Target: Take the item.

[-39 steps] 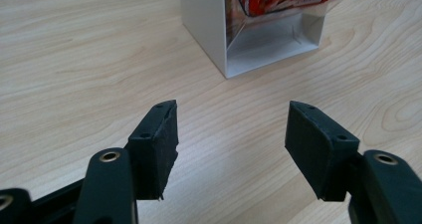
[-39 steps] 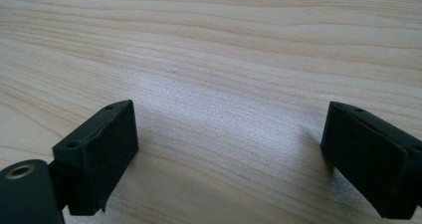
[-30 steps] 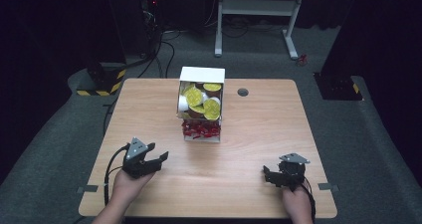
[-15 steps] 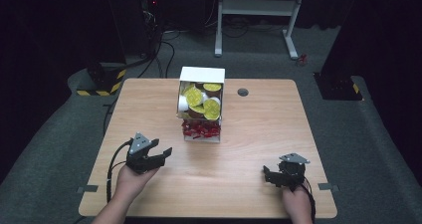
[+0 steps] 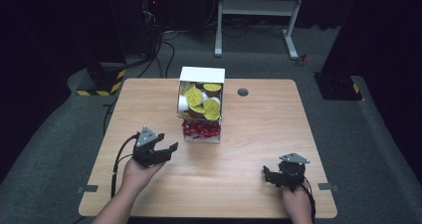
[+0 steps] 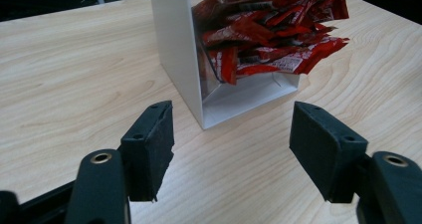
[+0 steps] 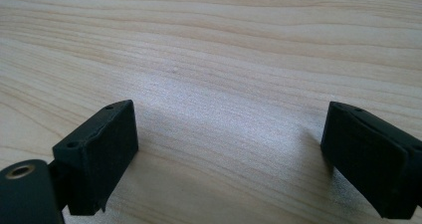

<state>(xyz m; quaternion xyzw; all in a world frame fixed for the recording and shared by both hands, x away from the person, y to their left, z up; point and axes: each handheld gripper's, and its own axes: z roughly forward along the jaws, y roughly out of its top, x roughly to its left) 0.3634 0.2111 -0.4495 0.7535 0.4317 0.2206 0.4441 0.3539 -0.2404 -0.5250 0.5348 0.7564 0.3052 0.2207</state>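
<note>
1. Left hand-held gripper (image 5: 164, 149): jaws wide, just been opening, empty, near the box (image 5: 201, 104).
2. Box: table (image 5: 259, 134) centre, toward far edge.
3. Right hand-held gripper (image 5: 271, 176): wide open, empty, near-right corner.

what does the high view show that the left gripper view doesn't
The high view takes in the yellow-lidded cups in the dispenser's upper part, the right gripper low on the table, and the floor around it. The left gripper view gives a close look between the left gripper's open, empty jaws at the red packets and the bottom opening. Both show the white dispenser, the packets and the wooden tabletop.
</note>
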